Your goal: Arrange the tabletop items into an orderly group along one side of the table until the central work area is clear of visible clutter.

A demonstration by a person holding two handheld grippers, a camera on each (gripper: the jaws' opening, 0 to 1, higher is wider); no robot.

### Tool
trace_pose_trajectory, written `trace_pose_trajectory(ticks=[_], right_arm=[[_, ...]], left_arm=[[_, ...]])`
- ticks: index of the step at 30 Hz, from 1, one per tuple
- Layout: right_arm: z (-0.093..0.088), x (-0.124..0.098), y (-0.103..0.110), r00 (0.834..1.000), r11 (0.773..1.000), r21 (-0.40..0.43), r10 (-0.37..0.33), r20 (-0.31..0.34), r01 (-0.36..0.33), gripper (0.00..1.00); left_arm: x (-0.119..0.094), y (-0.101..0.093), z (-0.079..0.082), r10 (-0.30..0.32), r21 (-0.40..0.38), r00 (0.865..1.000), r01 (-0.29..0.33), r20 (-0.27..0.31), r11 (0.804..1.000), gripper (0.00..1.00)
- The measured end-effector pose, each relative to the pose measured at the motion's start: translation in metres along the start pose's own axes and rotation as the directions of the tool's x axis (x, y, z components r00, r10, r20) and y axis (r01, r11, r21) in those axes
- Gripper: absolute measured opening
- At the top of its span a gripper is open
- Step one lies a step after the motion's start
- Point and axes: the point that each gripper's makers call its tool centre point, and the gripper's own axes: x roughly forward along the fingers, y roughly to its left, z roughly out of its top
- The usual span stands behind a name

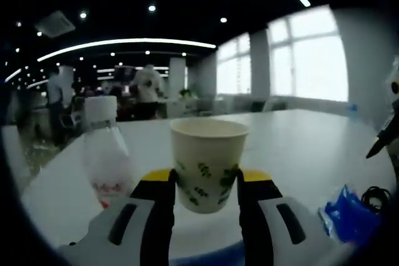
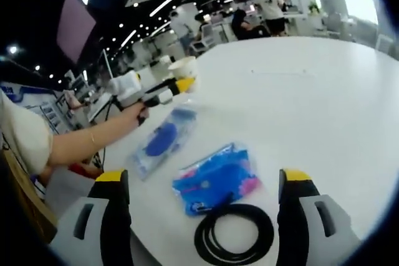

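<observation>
A paper cup (image 1: 207,163) with green leaf prints sits between the jaws of my left gripper (image 1: 206,182), which press on its sides. A clear plastic bottle (image 1: 106,154) with a white cap stands just left of it. In the right gripper view my right gripper (image 2: 206,182) is open, hovering over a blue and pink packet (image 2: 215,177) and a coiled black cable (image 2: 234,235). A clear pouch with blue contents (image 2: 163,139) lies farther on. The left gripper (image 2: 168,90) with the cup (image 2: 183,66) shows there too, held by a person's hand.
The white table (image 2: 299,110) stretches far and wide toward the windows. A blue packet (image 1: 349,213) and the black cable (image 1: 376,196) lie at the right in the left gripper view. People stand in the background. A person's arm (image 2: 87,141) reaches along the table's left edge.
</observation>
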Motion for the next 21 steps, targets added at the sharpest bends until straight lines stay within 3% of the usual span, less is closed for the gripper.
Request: trace_pose_trajectory(ticks=[21], right_arm=[[-0.014,0.012,-0.011,0.999,1.000,0.027,-0.011,-0.046,0.012,0.97]], left_arm=[[0.016,0.013,-0.037,0.041,-0.026,0.997,-0.042,-0.058,0.999,0.36]])
